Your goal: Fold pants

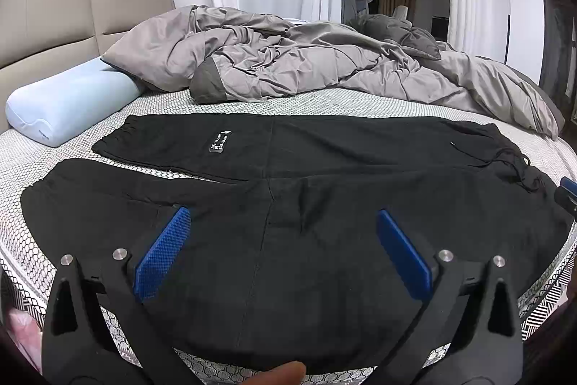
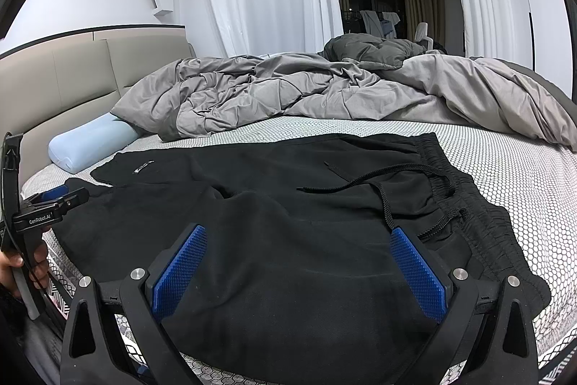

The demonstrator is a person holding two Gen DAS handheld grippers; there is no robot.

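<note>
The black jogger pants (image 1: 288, 204) lie spread flat on the bed (image 1: 324, 103), legs split in a V, with the cuffs toward the blue pillow (image 1: 68, 103) and the waistband (image 2: 468, 211) at the far end from the pillow. Nothing looks folded yet, so I judge the step in hand to be bringing one leg over onto the other.

My left claw (image 1: 283, 226) hovers over the near leg, jaws spread wide and holding nothing. My right claw (image 2: 299, 240) is just as wide and empty, above the hip, just pillow-side of the waistband, with the loose drawstring (image 2: 382, 183) trailing close to its outer finger.

To do this well, I would pinch the near edge at two places, one away from the pillow at the waistband and one toward the pillow by the cuff, taking both layers of cloth. I would keep the drawstring out of the pinch. Lifted together and laid over evenly, the seams should line up without wrinkles.
</note>
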